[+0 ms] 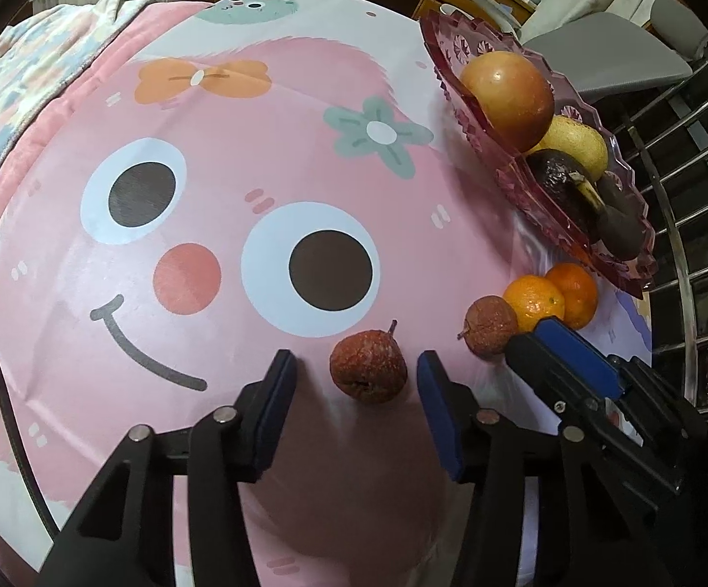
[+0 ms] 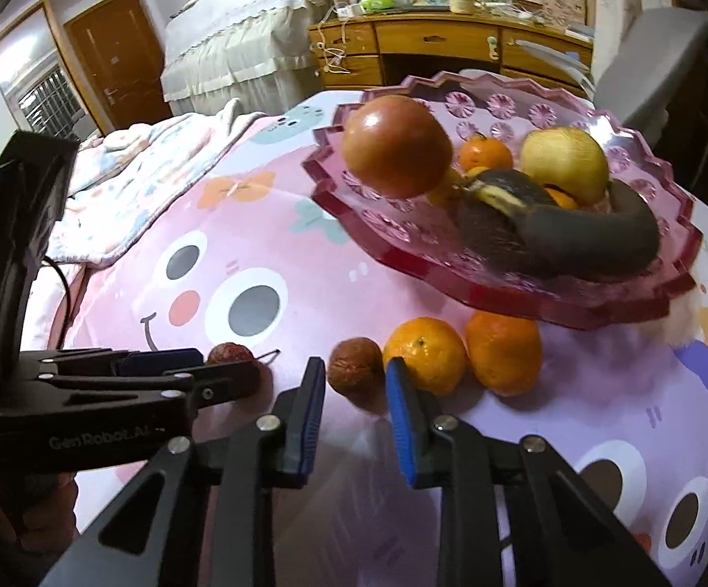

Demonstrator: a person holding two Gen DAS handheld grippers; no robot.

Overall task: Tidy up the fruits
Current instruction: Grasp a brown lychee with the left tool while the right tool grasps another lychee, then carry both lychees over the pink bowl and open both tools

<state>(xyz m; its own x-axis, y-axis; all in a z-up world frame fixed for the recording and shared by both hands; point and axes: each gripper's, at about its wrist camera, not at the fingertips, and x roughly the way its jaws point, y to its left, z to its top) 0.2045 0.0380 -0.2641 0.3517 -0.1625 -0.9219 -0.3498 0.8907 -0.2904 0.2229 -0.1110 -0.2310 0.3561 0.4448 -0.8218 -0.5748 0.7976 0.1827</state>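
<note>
Passion fruits, two wrinkled reddish-brown ones, lie on the pink cartoon tablecloth [image 1: 217,156], one in front of each gripper. Between the blue pads of the left gripper [image 1: 356,367] sits the stemmed passion fruit [image 1: 368,366], centred in the gap with cloth visible on both sides, so the jaws stand apart and grip nothing; its stem points away from the camera, and its slightly longer axis runs along the fingers rather than across them. The right gripper [image 2: 355,381] frames the second passion fruit [image 2: 355,374] more tightly: the fruit sits just past the fingertips, and whether the pads already touch its skin cannot be told, though no squeeze shows. Each hand is nearer its own fruit, so neither needs to cross. Touching that second fruit on its far side is a mandarin [image 2: 425,354], with another mandarin [image 2: 503,352] beside it, which probably leaves the right outer finger little room. Beyond them stands the pink scalloped fruit dish [image 2: 574,315], raised above the cloth and already holding a pomegranate [image 2: 395,146], a yellow pear [image 2: 564,164] and a blackened banana [image 2: 593,239]; it lies ahead and to the right of both grippers.
</note>
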